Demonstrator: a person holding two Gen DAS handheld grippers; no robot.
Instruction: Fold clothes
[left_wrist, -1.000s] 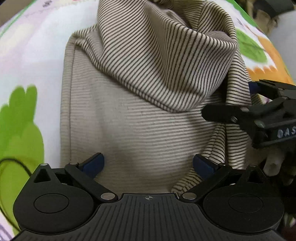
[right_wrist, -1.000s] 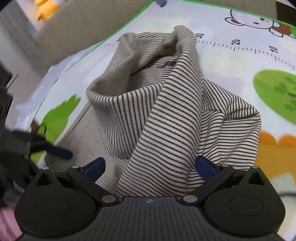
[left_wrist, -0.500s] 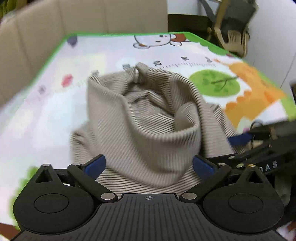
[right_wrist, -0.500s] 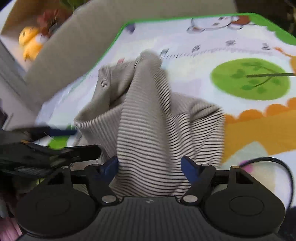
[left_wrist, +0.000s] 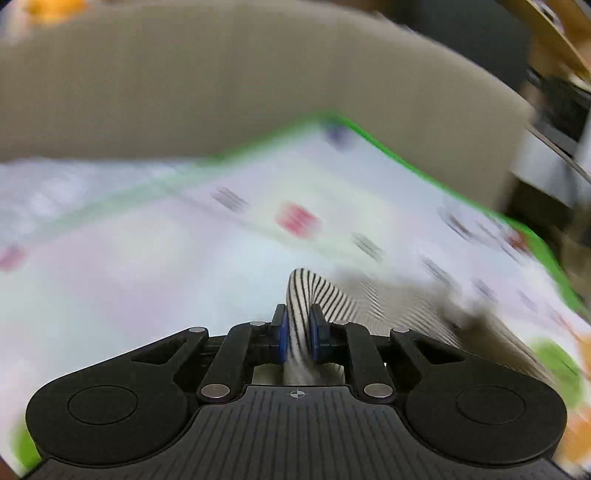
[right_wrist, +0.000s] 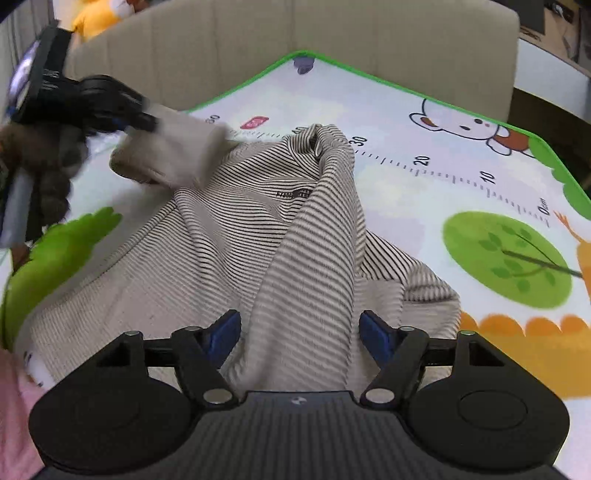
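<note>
The left gripper (left_wrist: 296, 334), its 2 blue-padded fingers pressed together, pinches a fold of the beige, dark-striped knit garment (right_wrist: 280, 236) and holds that edge lifted off the colourful cartoon-printed play mat with a green border (right_wrist: 424, 122). The right gripper (right_wrist: 299, 332) hangs with its fingers spread on either side of a raised ridge of the garment, which lies crumpled at the mat's centre before a beige padded wall (right_wrist: 295, 33).
</note>
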